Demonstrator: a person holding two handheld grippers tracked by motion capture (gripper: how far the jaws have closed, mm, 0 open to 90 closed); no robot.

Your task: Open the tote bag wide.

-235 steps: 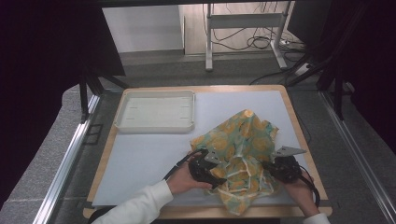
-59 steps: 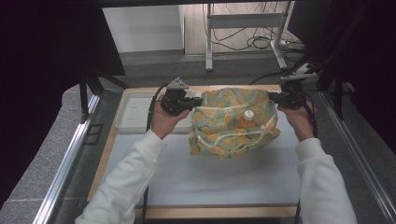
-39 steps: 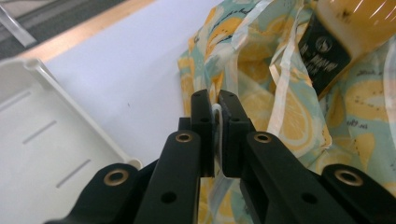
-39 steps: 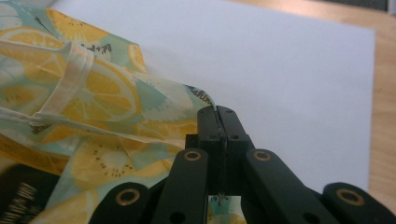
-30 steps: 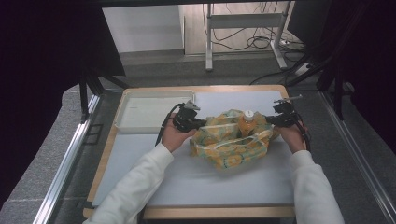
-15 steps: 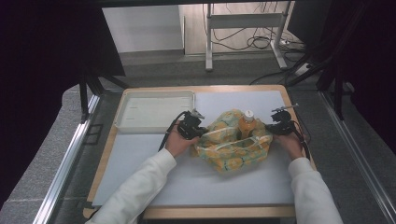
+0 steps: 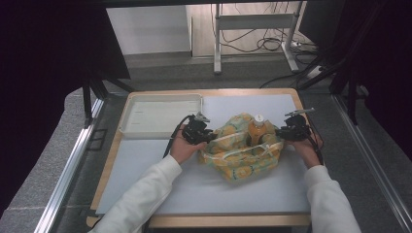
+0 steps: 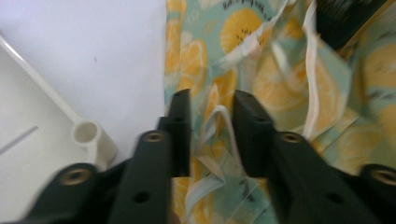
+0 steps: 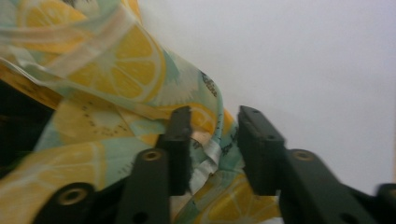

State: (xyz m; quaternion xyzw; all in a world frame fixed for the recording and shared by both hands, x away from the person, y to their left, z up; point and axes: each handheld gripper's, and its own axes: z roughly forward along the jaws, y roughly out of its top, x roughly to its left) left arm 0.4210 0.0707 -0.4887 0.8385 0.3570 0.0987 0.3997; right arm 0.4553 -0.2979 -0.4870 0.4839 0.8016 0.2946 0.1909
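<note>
Nearest, two white sleeves come in from the bottom of the high view, each hand carrying a black two-jaw gripper. Between them, on the pale grey mat (image 7: 194,194) that covers the wooden table (image 7: 228,221), lies the soft fabric bag printed with yellow lemon slices on pale green (image 7: 240,155), slumped into a low heap with its white webbing strap (image 7: 243,151) across the front. The left gripper (image 7: 208,137) sits at the bag's left edge; its jaws have just been opening, and in the left gripper view they stand a modest way apart (image 8: 212,130) with a fold of the lemon cloth and a strip of white trim in the gap, the pads not visibly pressing on it. The right gripper (image 7: 280,132) sits at the bag's right edge; its jaws too have just been opening, and in the right gripper view they are parted (image 9: 215,149) with a crumpled edge of the bag between them, loose rather than pinched. An orange plastic bottle with a white cap (image 7: 258,130) stands upright, poking out of the bag's top. Farther off, a shallow white rectangular plastic tray (image 7: 160,115) rests at the table's far left corner, just beyond the left gripper.
</note>
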